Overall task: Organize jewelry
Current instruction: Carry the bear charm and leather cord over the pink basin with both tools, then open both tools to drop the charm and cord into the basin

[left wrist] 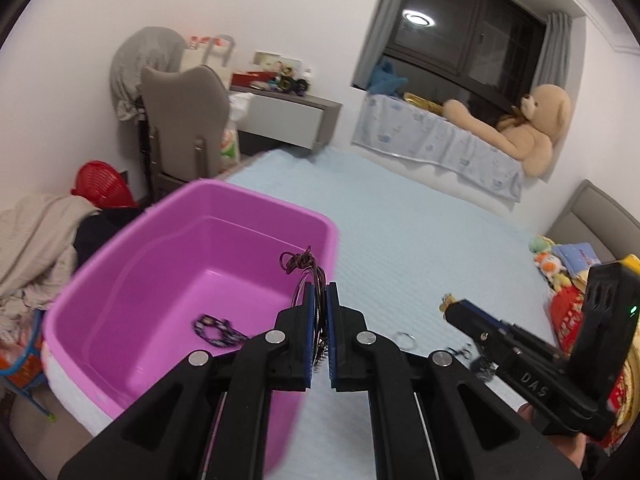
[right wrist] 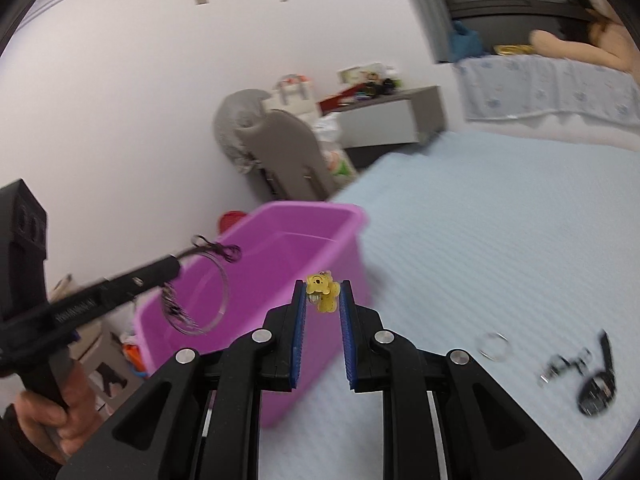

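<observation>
Both grippers hold jewelry in the air beside the pink tub.

The pink tub (left wrist: 192,264) stands at the bed's left edge, a dark beaded bracelet (left wrist: 218,330) on its floor. The left gripper (left wrist: 319,300), jaws nearly closed, pinches a wire necklace (right wrist: 200,292) at the tub's near right rim. The right gripper (right wrist: 322,298), jaws narrow, grips a yellow bear charm (right wrist: 322,290) (its body reads "DAS" in the left view). Right of them, a ring (right wrist: 495,346) and a dark watch (right wrist: 596,392) lie on the open blue bed (left wrist: 420,240).
</observation>
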Demonstrator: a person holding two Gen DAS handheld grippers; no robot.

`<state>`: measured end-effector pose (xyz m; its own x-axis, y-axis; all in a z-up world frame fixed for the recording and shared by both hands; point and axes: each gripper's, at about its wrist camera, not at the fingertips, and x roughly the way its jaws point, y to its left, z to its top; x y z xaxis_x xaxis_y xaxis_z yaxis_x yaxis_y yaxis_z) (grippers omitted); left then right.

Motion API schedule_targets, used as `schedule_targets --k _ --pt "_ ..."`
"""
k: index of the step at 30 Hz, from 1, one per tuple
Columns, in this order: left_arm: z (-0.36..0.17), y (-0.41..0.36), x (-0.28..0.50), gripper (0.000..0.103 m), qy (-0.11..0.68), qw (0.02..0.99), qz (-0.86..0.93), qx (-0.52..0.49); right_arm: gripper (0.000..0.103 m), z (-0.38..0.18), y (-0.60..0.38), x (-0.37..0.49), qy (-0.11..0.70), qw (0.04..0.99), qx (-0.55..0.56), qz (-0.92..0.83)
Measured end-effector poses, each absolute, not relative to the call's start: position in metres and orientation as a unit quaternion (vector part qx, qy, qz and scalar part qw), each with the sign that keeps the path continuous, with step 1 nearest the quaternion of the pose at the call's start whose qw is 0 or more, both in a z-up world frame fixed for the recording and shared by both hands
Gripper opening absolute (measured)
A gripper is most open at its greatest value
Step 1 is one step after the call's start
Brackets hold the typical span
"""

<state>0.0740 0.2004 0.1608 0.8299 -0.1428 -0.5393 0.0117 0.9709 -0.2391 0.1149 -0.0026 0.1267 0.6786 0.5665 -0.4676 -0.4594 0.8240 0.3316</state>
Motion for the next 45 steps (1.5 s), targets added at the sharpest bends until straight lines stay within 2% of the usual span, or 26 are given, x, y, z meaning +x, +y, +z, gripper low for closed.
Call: schedule_targets --k 7,13,24,31,33,34,35,36,37,38,45 --pt "0.149 0.249 0.085 0.006 0.303 0.946 0.011 -0.111 0.016 0.142 0.074 0.149 0.305 0.889 0.062 0.336" --pt "0.121 0.279 0.099 0.006 0.337 0.933 0.047 -0.119 0.016 0.127 0.121 0.172 0.345 0.869 0.05 0.351" --pt "0.078 0.297 0.119 0.006 0.397 0.905 0.054 -0.139 0.016 0.078 0.151 0.198 0.431 0.842 0.011 0.323" --pt "0.064 0.299 0.124 0.006 0.428 0.89 0.068 -0.138 0.017 0.069 0.159 0.207 0.447 0.836 -0.001 0.318" --pt "0.063 0.301 0.123 0.006 0.43 0.889 0.074 -0.136 0.024 0.071 0.163 0.213 0.449 0.835 -0.001 0.318" --pt "0.064 0.302 0.121 0.012 0.429 0.89 0.081 -0.132 0.035 0.072 0.163 0.213 0.446 0.837 -0.003 0.316" --pt "0.065 0.302 0.121 0.029 0.429 0.89 0.089 -0.129 0.045 0.074 0.164 0.213 0.442 0.84 -0.006 0.314" --pt "0.066 0.303 0.121 0.063 0.428 0.89 0.093 -0.128 0.049 0.075 0.165 0.212 0.439 0.843 -0.01 0.312" --pt "0.07 0.304 0.117 0.077 0.418 0.893 0.107 -0.127 0.051 0.076 0.165 0.212 0.437 0.844 -0.011 0.31" --pt "0.074 0.306 0.114 0.082 0.405 0.898 0.113 -0.128 0.051 0.077 0.163 0.211 0.437 0.844 -0.011 0.311" --pt "0.087 0.308 0.105 0.083 0.388 0.904 0.129 -0.122 0.051 0.077 0.157 0.208 0.435 0.846 -0.005 0.308"
